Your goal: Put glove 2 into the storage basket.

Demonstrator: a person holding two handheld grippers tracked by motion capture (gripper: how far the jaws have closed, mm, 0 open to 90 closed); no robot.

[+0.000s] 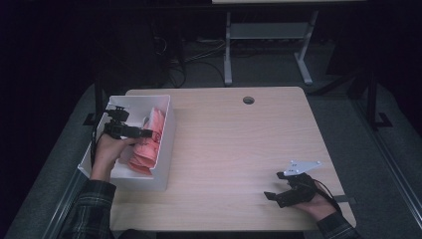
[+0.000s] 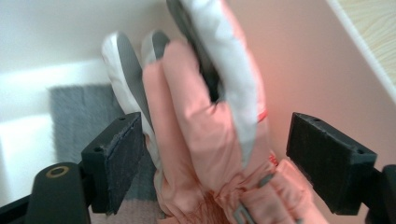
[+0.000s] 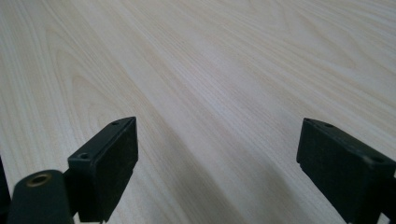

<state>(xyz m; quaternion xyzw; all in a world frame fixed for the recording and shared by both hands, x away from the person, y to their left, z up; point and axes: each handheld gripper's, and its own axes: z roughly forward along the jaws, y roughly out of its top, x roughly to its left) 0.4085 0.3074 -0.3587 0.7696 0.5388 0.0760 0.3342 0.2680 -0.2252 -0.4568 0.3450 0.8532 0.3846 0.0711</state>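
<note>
A pink and grey padded glove (image 1: 149, 144) lies in a white bin (image 1: 166, 149) at the table's left edge. In the left gripper view the glove (image 2: 205, 130) stands between the jaws, fingers pointing away. My left gripper (image 2: 215, 158) is open: the right pad stands clear of the glove, while the left pad is close against its side. From above, the left gripper (image 1: 147, 133) hovers inside the bin over the glove. My right gripper (image 1: 273, 185) rests near the table's front right corner. Its jaws (image 3: 217, 168) stand wide open over bare wood.
A grey cloth (image 2: 79, 112) lies on the bin's floor beside the glove. The light wooden table (image 1: 239, 144) has a round cable hole (image 1: 248, 100) near its far edge. Beyond it are a dark floor and a desk frame (image 1: 227, 50).
</note>
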